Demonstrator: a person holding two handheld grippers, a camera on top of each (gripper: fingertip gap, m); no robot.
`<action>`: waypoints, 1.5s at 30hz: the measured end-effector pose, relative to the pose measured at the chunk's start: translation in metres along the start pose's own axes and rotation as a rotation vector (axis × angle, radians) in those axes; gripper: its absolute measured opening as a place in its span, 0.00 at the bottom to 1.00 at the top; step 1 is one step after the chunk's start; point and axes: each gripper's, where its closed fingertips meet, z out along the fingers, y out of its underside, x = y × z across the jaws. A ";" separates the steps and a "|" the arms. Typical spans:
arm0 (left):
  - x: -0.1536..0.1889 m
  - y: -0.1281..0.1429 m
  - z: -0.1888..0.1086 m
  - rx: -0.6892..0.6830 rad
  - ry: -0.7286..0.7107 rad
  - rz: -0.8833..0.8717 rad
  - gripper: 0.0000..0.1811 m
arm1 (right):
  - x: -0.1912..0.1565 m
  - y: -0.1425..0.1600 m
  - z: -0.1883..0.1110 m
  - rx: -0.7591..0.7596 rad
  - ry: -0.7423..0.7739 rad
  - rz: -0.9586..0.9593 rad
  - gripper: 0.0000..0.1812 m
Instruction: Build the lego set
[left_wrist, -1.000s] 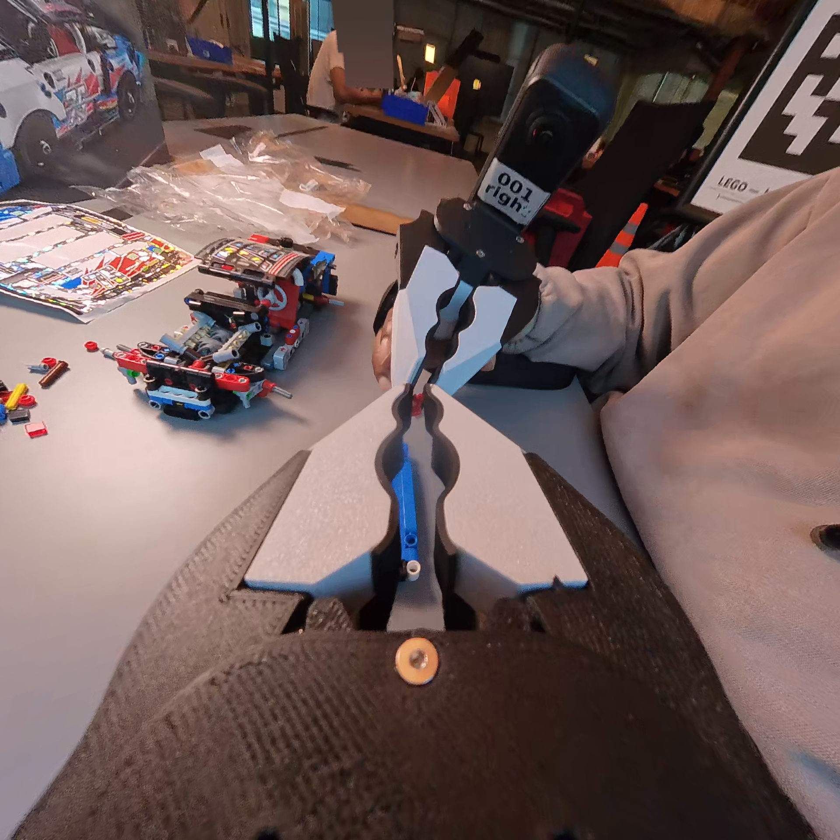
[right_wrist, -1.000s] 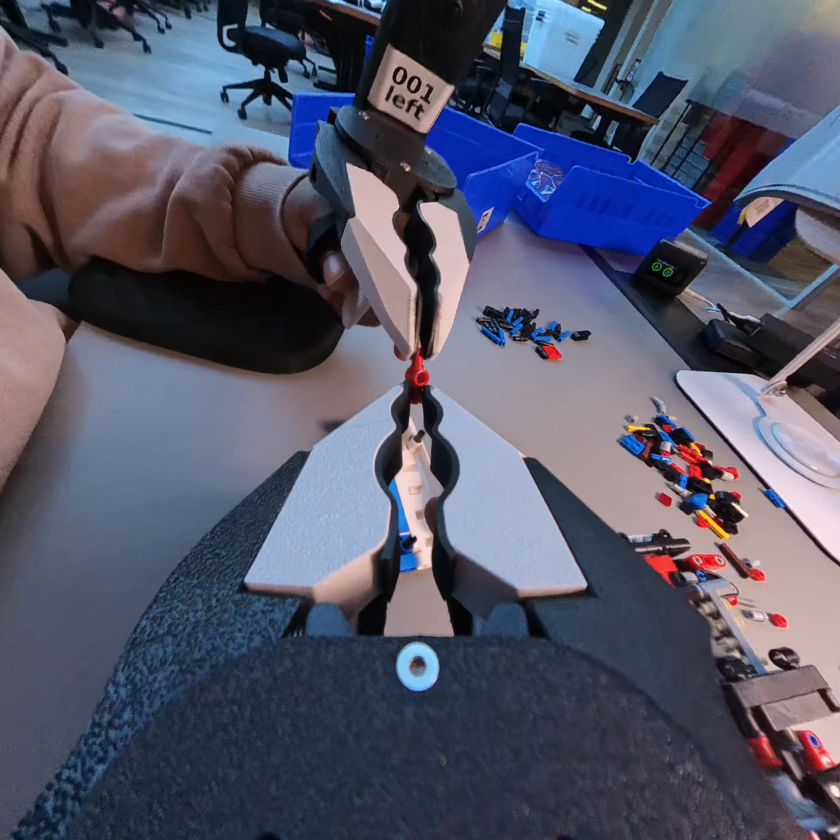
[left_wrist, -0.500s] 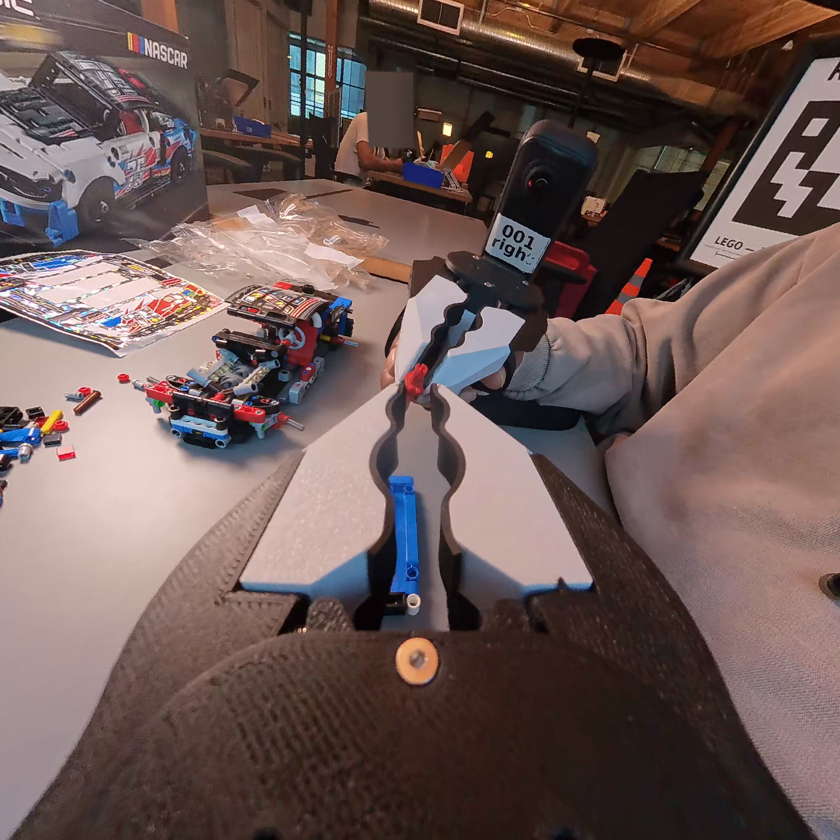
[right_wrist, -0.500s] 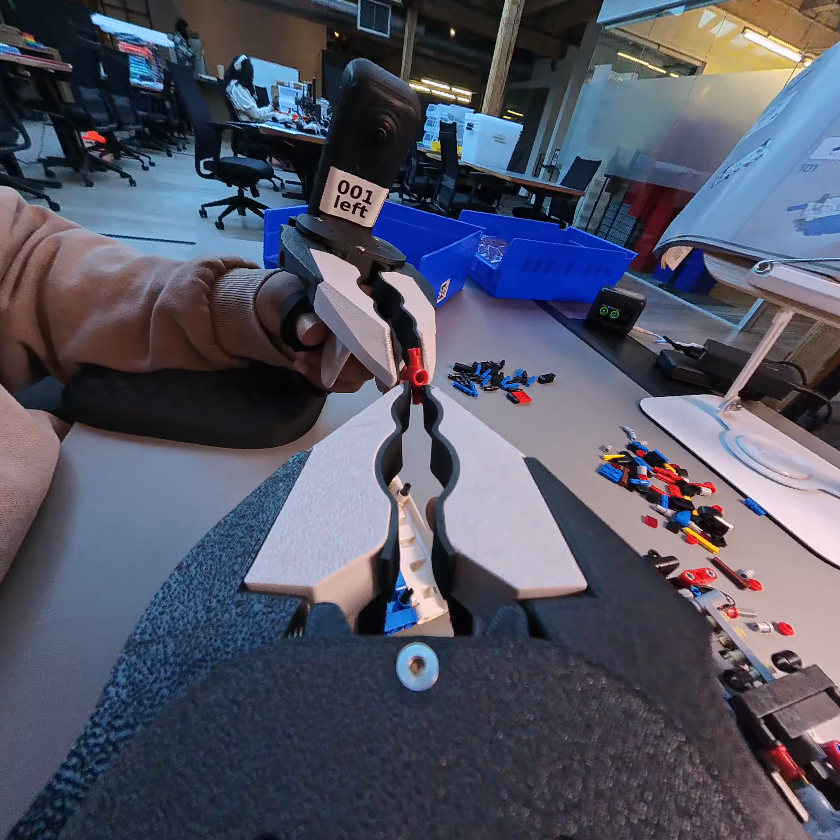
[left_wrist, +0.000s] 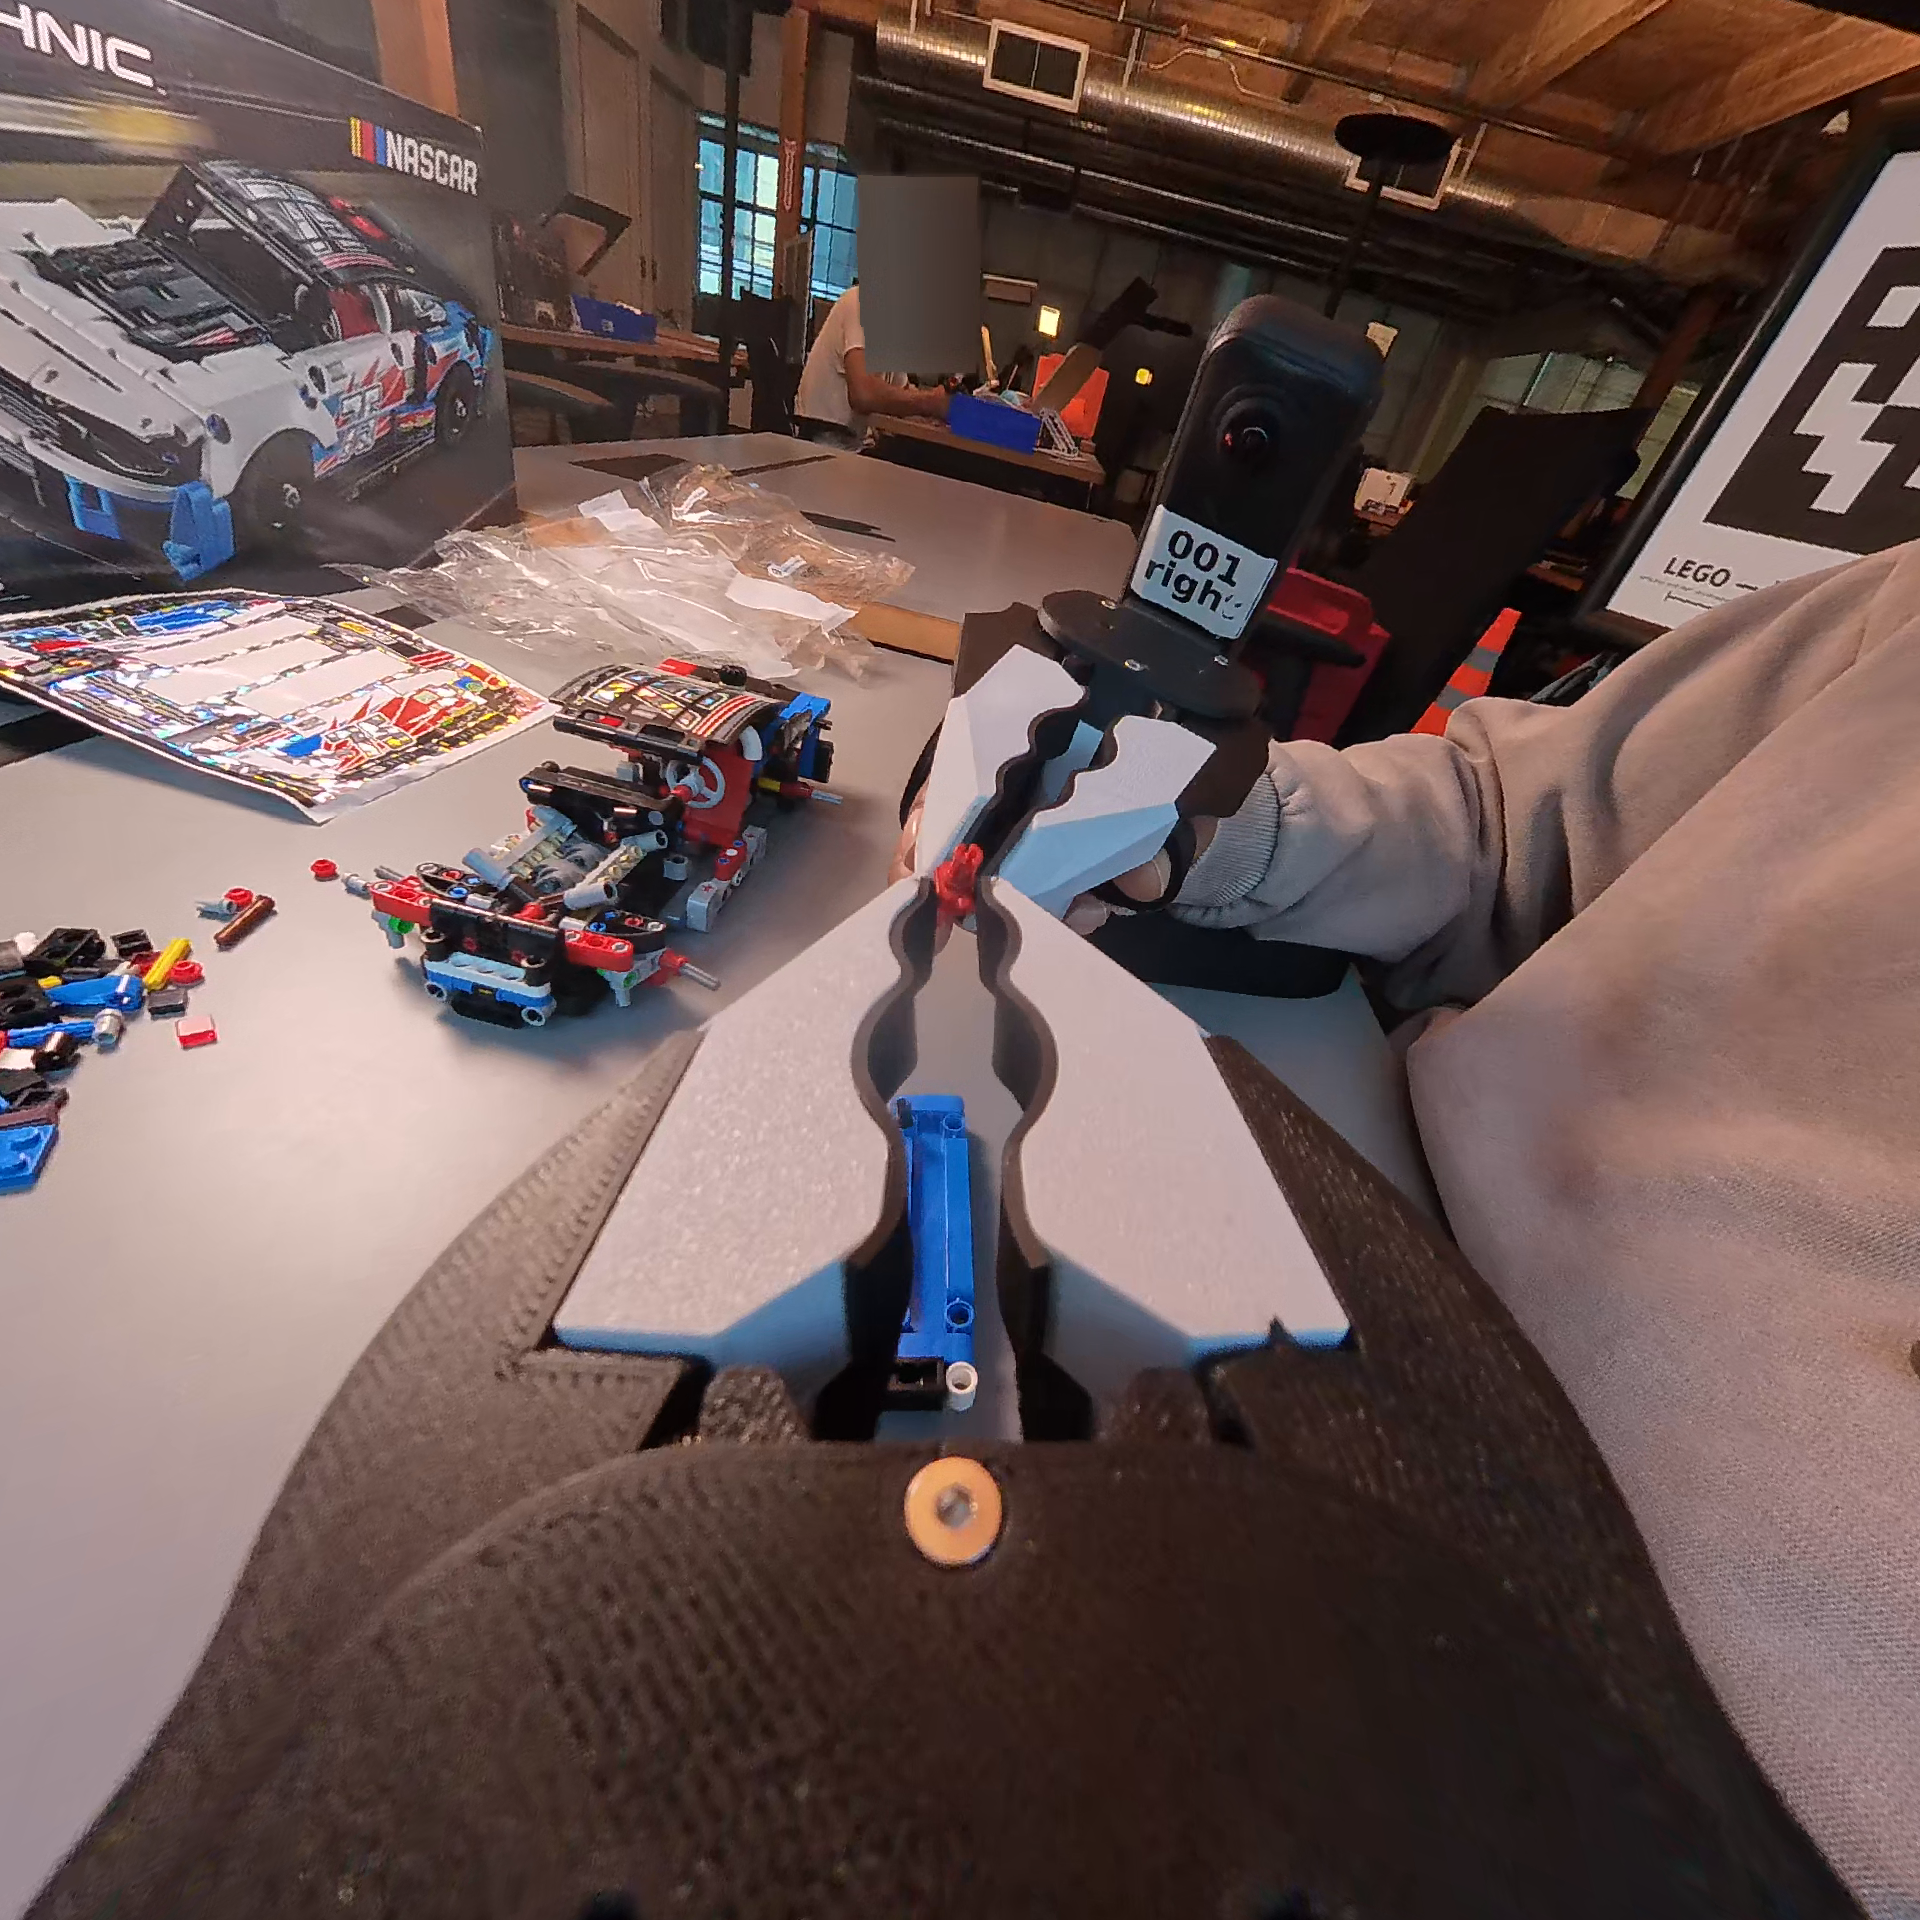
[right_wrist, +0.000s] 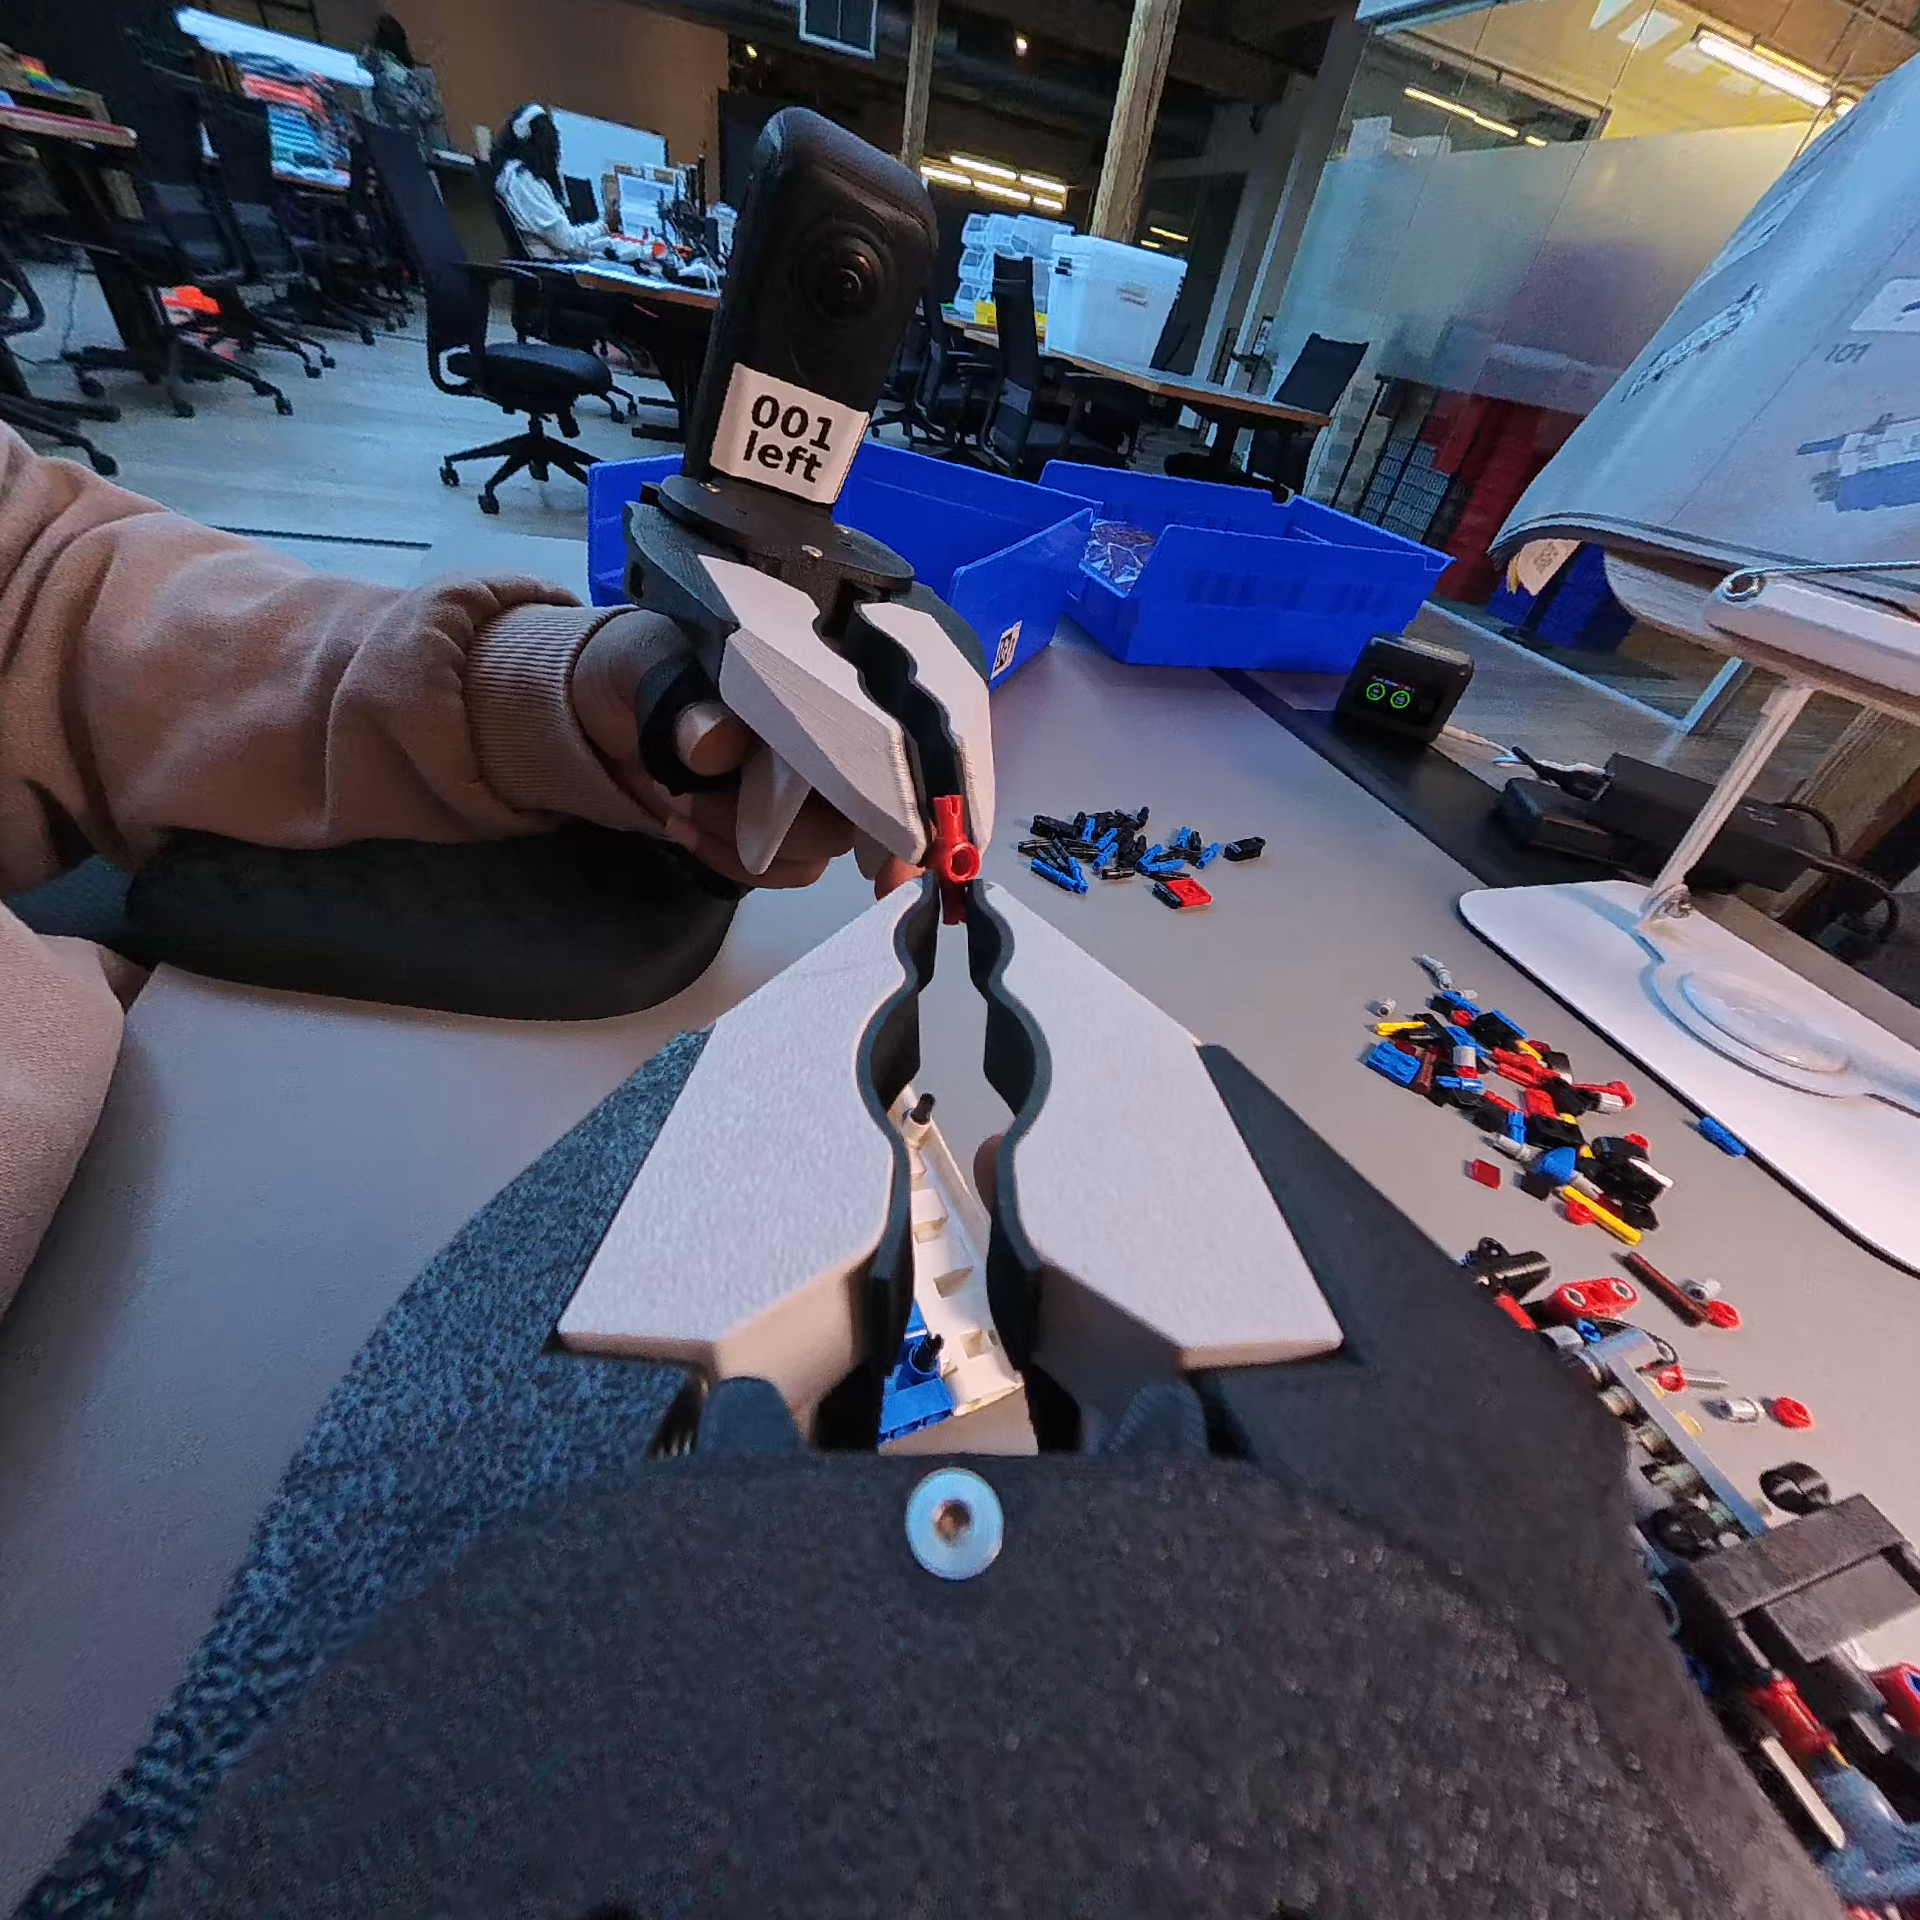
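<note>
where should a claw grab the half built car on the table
Across the low mid-chassis of the half-built car, straight down from above: it sits flat on the table, pins jut from its sides and front, and the rear panel stands tilted up. Drop the red piece first.

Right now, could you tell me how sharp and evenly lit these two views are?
Left wrist view: red connector sharp, box top edge smeared, edges bowed by the wide lens. Right wrist view: gripper crisp, near parts at the lower right corner blurred, cool light.

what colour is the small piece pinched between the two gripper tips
Red small piece, clearest in the right wrist view.
</note>
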 end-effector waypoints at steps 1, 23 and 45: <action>-0.001 0.000 0.000 0.002 -0.006 -0.002 0.03 | 0.001 0.000 0.000 -0.003 0.008 0.000 0.01; -0.034 0.063 -0.053 -0.465 -0.059 0.027 0.03 | -0.008 0.094 -0.012 -0.665 -0.250 -0.175 0.31; -0.033 0.080 -0.049 -0.395 0.005 -0.028 0.03 | -0.021 0.094 0.022 -0.673 -0.438 -0.192 0.28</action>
